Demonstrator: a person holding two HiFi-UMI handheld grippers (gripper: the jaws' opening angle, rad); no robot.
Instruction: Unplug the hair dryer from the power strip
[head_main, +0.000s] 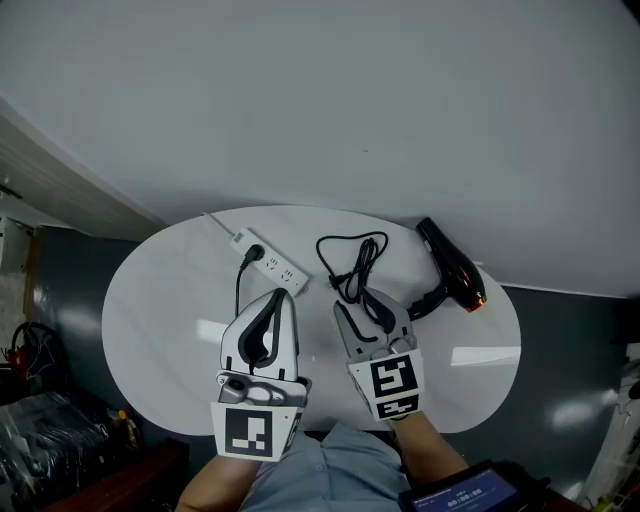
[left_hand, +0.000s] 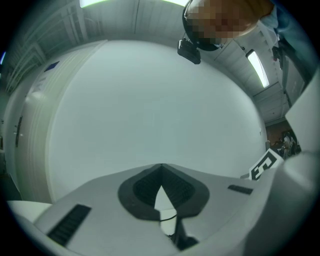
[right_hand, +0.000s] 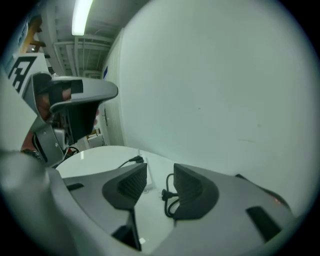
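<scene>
Plainly, the hair dryer (head_main: 455, 272) lies on the far right of the white oval surface (head_main: 170, 300), close to the wall (head_main: 350, 100), black with an orange glow at one end. Its cord (head_main: 355, 262) is looped loosely between it and the power strip (head_main: 272, 263). The strip lies slantwise on the far left part of the surface. The right gripper (head_main: 362, 308) has its jaws spread apart with nothing clamped between them. In the right gripper view the hair dryer's plug (right_hand: 163, 194) lies loose on the surface in the gap between the jaws, nearer the right-hand jaw, touching neither pad and clear of the strip. The loops of cord run on behind that jaw. The strip shows beyond the other jaw's tip. A second black plug (head_main: 252, 255) sits in the strip, and its own thin cord (head_main: 238, 290) runs toward the near edge just beside the left gripper (head_main: 280, 295). That gripper has its jaws drawn together, tips meeting. In the left gripper view it faces the bare wall, and only a sliver of surface and a thin dark cord show through the small gap behind the tips. Whether that cord touches the pads cannot be told. The hair dryer itself is well apart from both pairs of jaws, off to the right of the right gripper.
</scene>
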